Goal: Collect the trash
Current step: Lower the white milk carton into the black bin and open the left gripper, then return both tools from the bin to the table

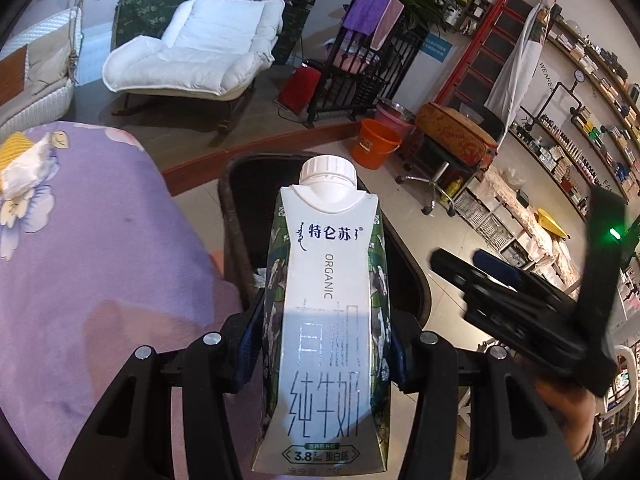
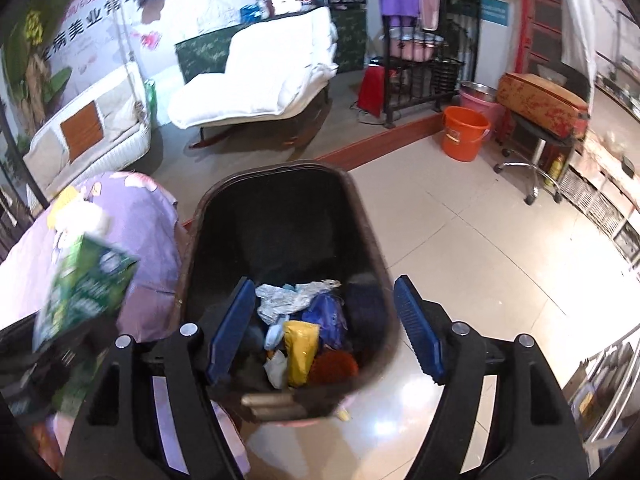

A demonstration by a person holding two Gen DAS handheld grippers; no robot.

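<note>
A white and green milk carton (image 1: 326, 312) with a white screw cap stands upright between the blue pads of my left gripper (image 1: 320, 344), which is shut on it. Behind the carton is the dark trash bin (image 1: 234, 216). In the right wrist view my right gripper (image 2: 326, 328) is open above the same trash bin (image 2: 192, 256), with nothing between its fingers. Inside the bin lie crumpled wrappers (image 2: 296, 300), a yellow packet (image 2: 300, 350) and a blue bag. The carton (image 2: 84, 284) shows blurred at the left in that view.
A bed with a purple floral cover (image 1: 92, 264) lies left of the bin, with crumpled paper (image 1: 24, 164) on it. An orange bucket (image 1: 374, 144), a wheeled stool (image 1: 440, 176) and a white recliner (image 1: 192, 60) stand beyond. Shelves (image 1: 580, 152) line the right wall.
</note>
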